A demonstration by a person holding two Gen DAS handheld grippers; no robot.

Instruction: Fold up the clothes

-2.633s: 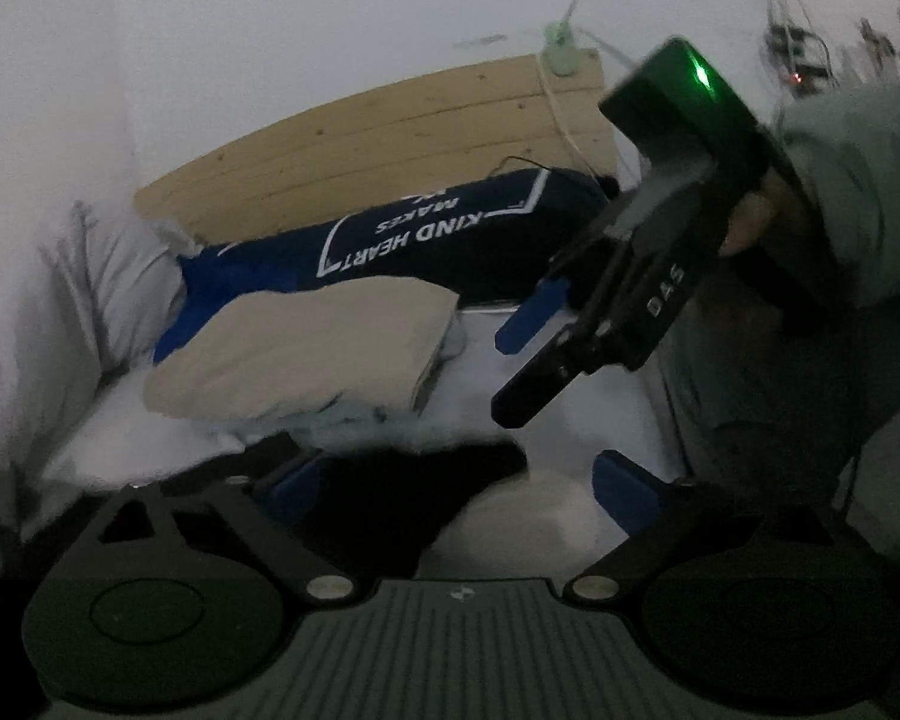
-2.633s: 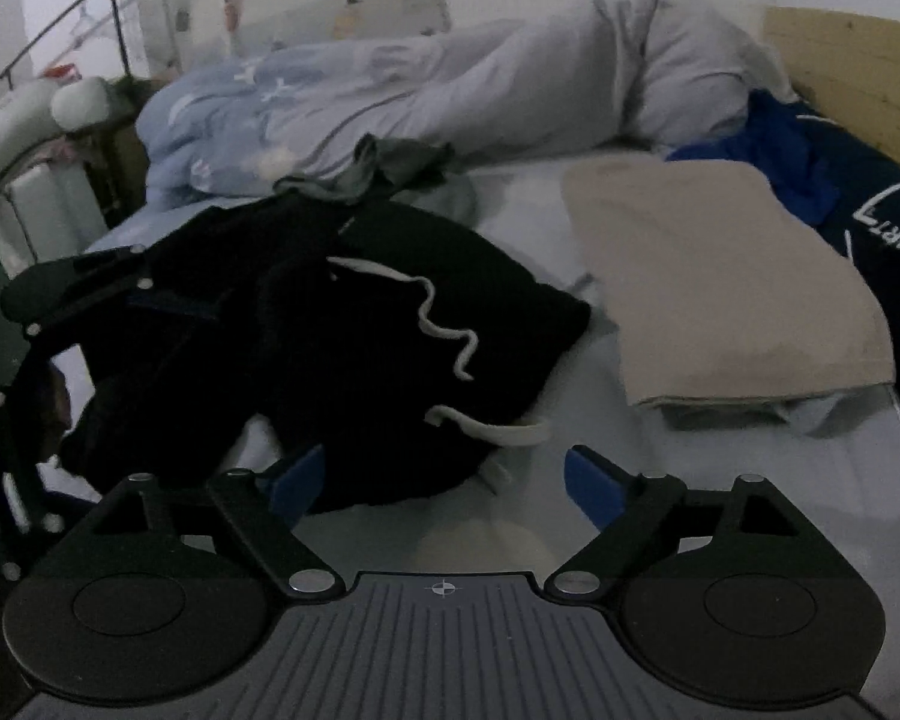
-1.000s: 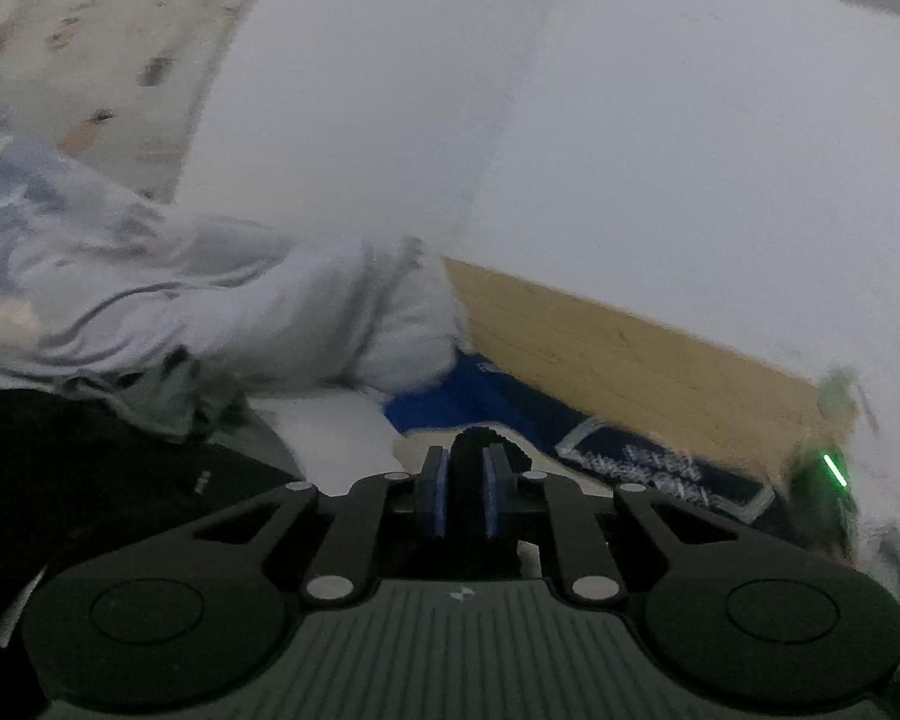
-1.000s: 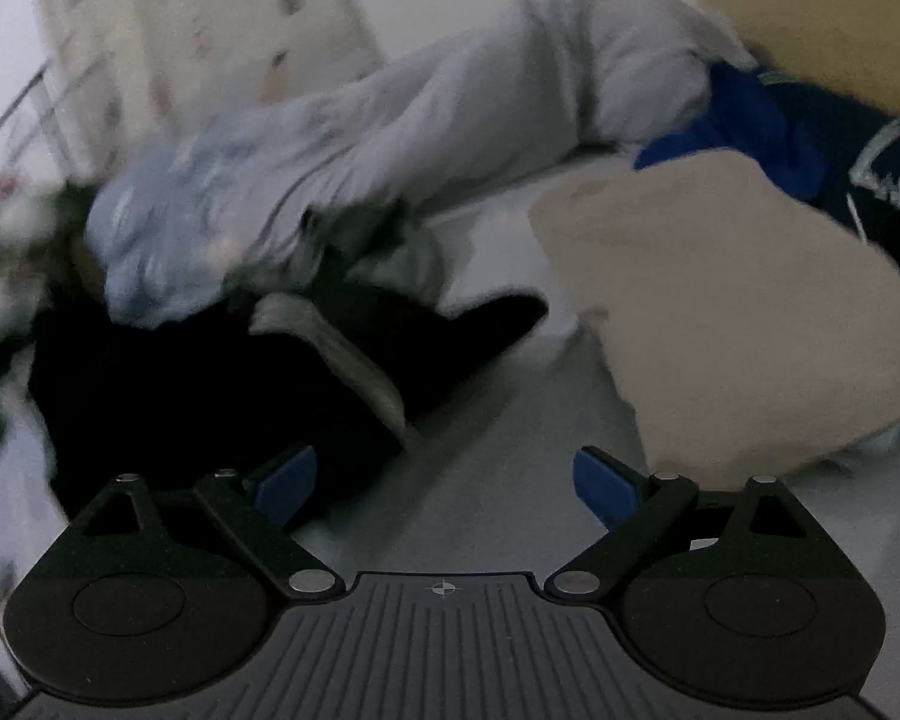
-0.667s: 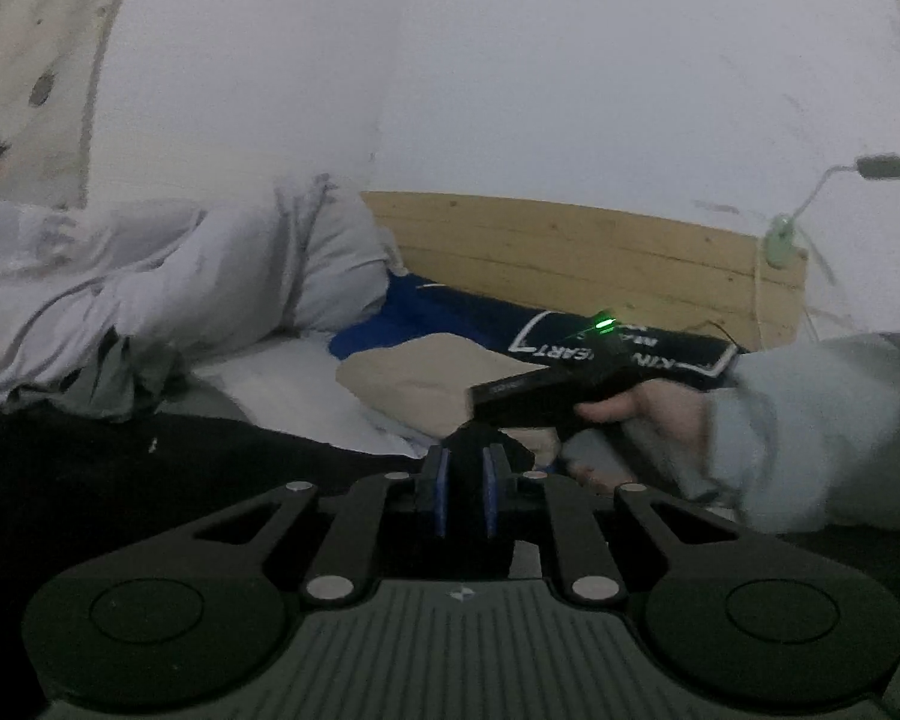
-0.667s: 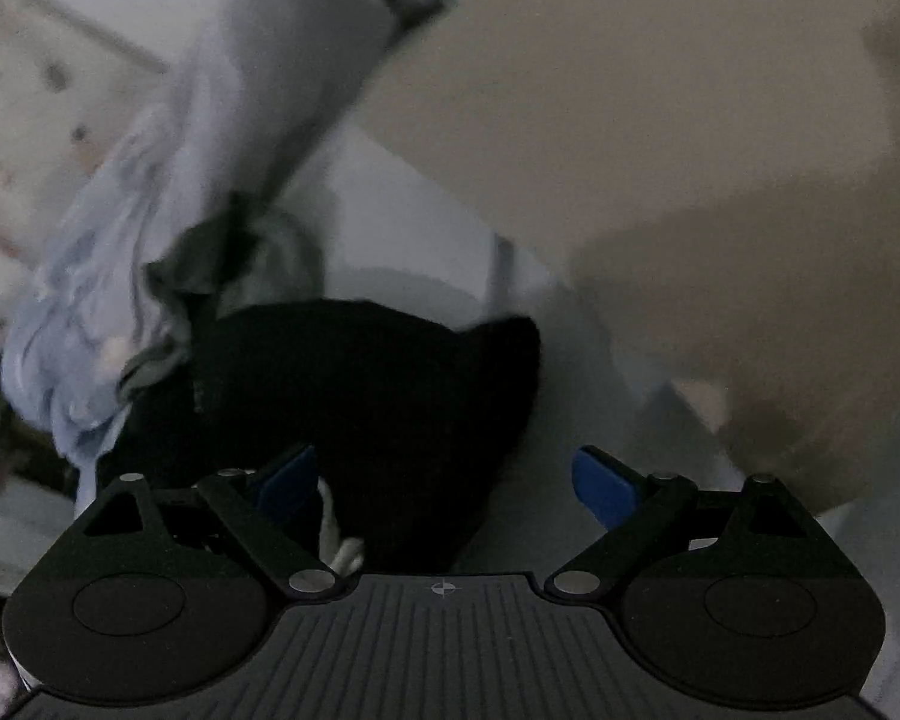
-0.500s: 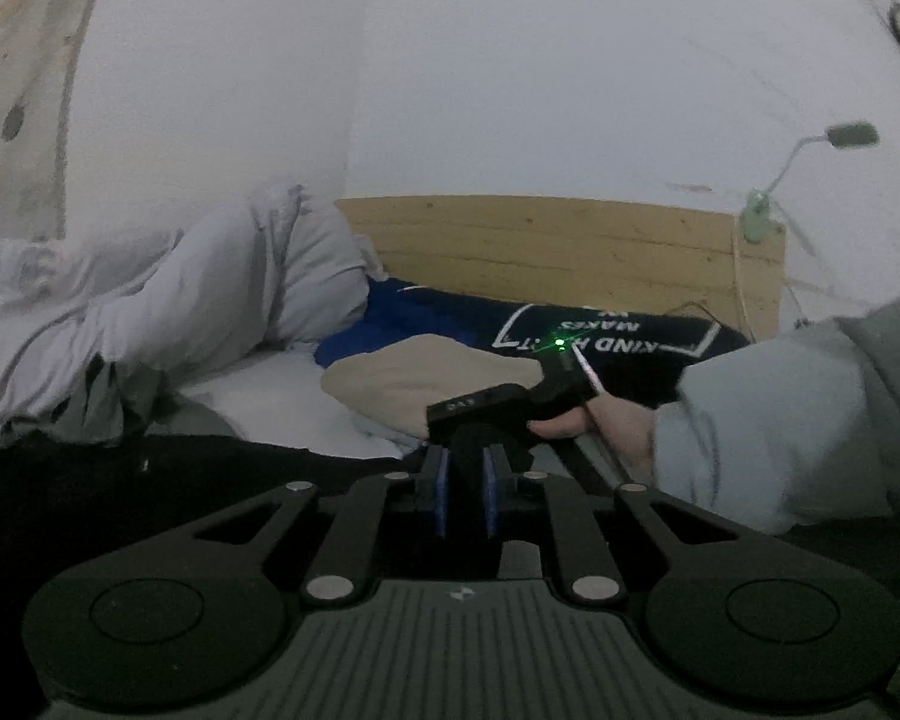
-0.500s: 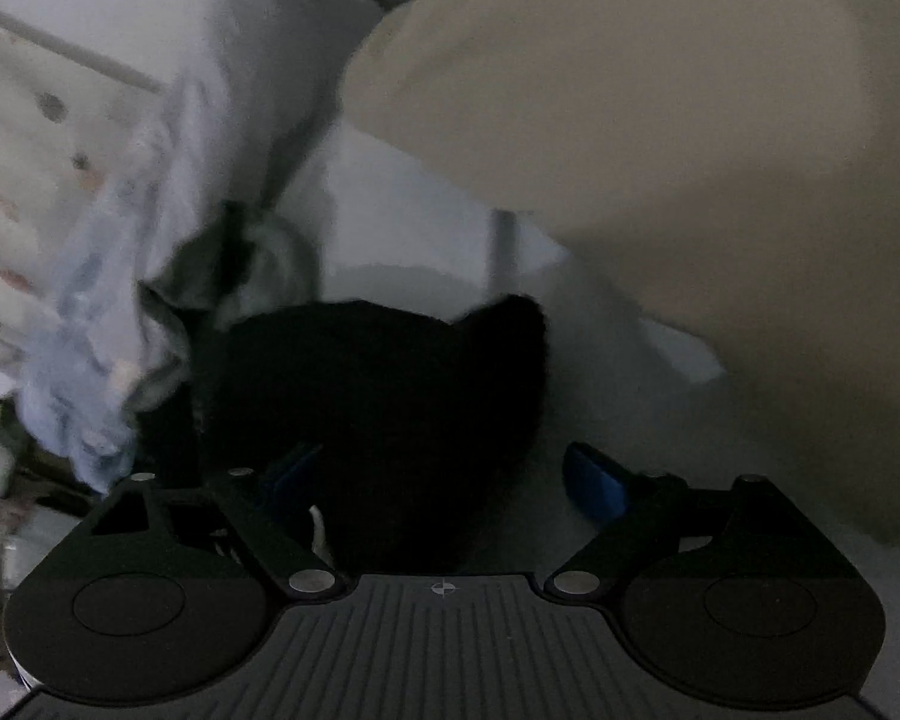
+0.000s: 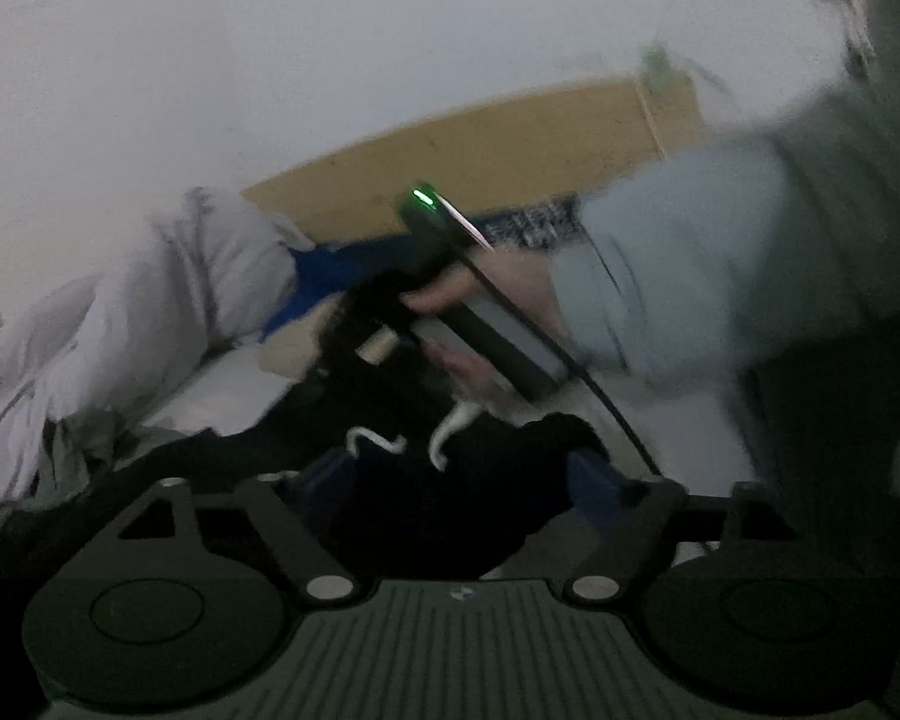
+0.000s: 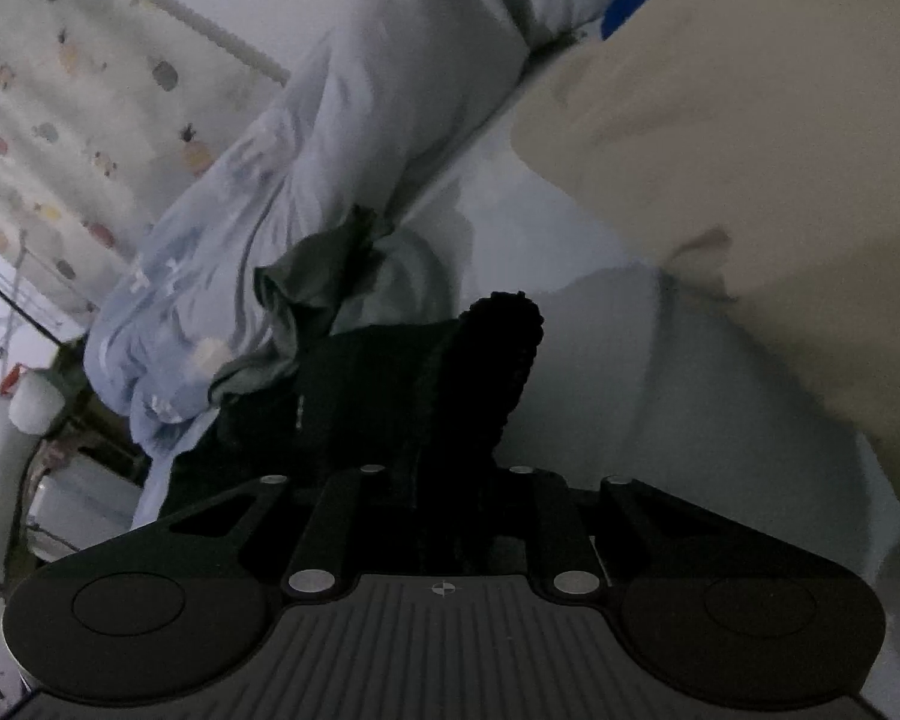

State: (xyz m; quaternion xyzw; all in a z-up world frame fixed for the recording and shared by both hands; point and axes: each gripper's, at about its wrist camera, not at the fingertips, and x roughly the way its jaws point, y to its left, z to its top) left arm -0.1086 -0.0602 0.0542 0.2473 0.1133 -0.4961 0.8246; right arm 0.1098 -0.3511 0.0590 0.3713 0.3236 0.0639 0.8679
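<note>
The left gripper (image 9: 459, 474) has its jaws wide apart, blue fingertips (image 9: 591, 474) straddling the black garment (image 9: 450, 504) without gripping it. The garment lies on the bed (image 10: 606, 372), white drawstring (image 9: 450, 426) curling across it just past those fingertips. Beyond the drawstring, the right gripper (image 10: 450, 480) is pinched tight on a ribbed black edge that sticks up between its fingers. A hand (image 9: 498, 294) in a pale sleeve (image 9: 678, 276) grips that tool, its green light (image 9: 423, 199) glowing. Beside the garment sits a crumpled grey cloth (image 10: 306, 294). On the other side of it is the beige folded pile (image 10: 750, 138). Farther back the pale duvet (image 10: 342, 138) bunches up, then blue bedding (image 9: 336, 276) and the wooden headboard (image 9: 480, 144). The left view is blurry.
</note>
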